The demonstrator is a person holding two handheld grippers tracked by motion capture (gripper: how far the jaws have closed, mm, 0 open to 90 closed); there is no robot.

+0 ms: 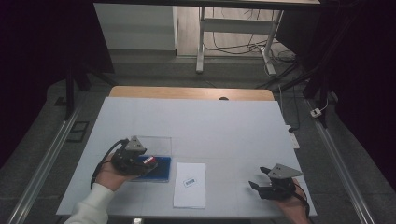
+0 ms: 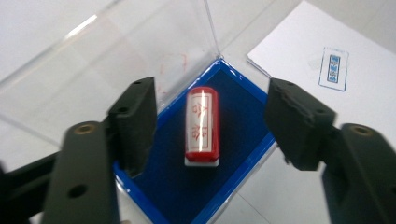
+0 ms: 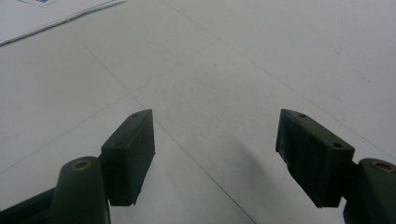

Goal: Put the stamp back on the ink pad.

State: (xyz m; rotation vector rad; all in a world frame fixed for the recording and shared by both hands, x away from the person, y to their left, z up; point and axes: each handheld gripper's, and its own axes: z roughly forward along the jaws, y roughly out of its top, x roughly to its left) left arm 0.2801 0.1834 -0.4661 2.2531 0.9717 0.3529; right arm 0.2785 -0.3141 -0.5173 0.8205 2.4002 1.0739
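- The left gripper point(image 2: 205, 121) stands with its jaws apart, one either side of the red stamp point(image 2: 202, 125), and neither pad touches it; the stamp is free.
- The stamp stands on the blue ink pad point(image 2: 233, 154) at the centre of the left gripper view, white foot at its lower end; in the high view the pad sits at lower left of the frame, its clear lid point(image 2: 116, 51) hinged open behind it.
- To finish this release well, I judge the gripper should draw straight back along its own line, keeping the jaws wide so neither pad clips the stamp or the blue rim.
- The left hand point(image 1: 108, 175) comes in from the bottom left of the high view, tilting the gripper forward and down over the pad.
- The white paper point(image 1: 190, 185), bearing a small blue print point(image 1: 189, 182), lies just right of the pad.
- The right gripper point(image 1: 261, 179) sits open and empty at lower right, over the bare table point(image 1: 224, 126).
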